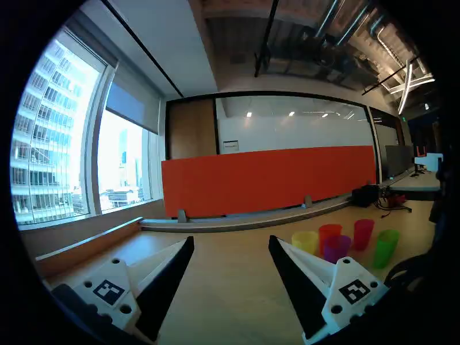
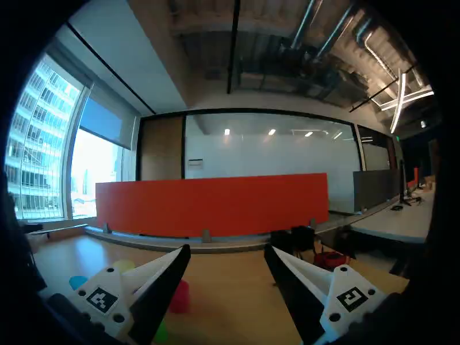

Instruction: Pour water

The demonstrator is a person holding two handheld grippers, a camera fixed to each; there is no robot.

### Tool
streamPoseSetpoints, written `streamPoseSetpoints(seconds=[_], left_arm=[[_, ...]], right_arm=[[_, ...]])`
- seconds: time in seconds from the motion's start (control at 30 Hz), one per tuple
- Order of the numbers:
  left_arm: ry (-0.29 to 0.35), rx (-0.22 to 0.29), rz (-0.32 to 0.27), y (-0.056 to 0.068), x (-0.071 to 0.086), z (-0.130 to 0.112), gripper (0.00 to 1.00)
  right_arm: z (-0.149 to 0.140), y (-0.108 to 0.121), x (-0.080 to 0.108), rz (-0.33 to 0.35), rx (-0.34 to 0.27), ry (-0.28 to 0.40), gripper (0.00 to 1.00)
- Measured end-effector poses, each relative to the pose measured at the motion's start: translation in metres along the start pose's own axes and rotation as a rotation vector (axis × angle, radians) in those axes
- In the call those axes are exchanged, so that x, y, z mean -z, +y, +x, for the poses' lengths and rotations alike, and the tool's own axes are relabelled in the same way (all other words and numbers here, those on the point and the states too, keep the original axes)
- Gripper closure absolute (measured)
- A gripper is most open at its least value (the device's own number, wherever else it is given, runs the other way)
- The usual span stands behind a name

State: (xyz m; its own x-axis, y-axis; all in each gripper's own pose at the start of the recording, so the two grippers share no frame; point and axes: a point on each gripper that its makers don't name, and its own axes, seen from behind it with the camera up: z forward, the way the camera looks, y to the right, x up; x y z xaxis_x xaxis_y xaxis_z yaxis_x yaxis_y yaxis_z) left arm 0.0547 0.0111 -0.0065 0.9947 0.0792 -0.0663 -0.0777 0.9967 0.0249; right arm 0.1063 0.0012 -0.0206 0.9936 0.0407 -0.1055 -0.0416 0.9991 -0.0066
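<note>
The left hand-held gripper (image 1: 230, 238) is held low over a pale wooden bench (image 1: 230, 299), its two dark fingers spread wide with nothing between them. In the left gripper view, a cluster of plastic cups stands upright on the bench past the right-hand finger. The yellow cup (image 1: 305, 241) is nearest that finger, with the orange cup (image 1: 329, 232) behind it. The purple cup (image 1: 336, 248) overlaps the front of the orange one. The pink cup (image 1: 363, 233) and the green cup (image 1: 385, 247) stand farther right. Whether the cups touch cannot be told. A long orange partition (image 1: 270, 178) runs along the far edge of the bench, and tall windows (image 1: 52, 144) fill the left side. The right hand-held gripper (image 2: 227, 248) is likewise wide open and holds nothing. In the right gripper view, coloured cups show low on the left around its left-hand finger: a blue cup (image 2: 77, 282) and a yellowish cup (image 2: 123, 265) above the finger's white body, and a red cup (image 2: 179, 296) just beside the finger's dark inner edge. All three are partly hidden by the finger.
</note>
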Motion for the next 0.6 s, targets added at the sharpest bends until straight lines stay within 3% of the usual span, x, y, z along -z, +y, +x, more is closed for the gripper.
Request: streamPoseSetpoints(seconds=[0.6], left_arm=[[-0.015,0.052,0.010,-0.011,0.001,-0.035,0.04]], right_arm=[[0.008,-0.007,0.004,0.000,0.006,-0.014,0.01]])
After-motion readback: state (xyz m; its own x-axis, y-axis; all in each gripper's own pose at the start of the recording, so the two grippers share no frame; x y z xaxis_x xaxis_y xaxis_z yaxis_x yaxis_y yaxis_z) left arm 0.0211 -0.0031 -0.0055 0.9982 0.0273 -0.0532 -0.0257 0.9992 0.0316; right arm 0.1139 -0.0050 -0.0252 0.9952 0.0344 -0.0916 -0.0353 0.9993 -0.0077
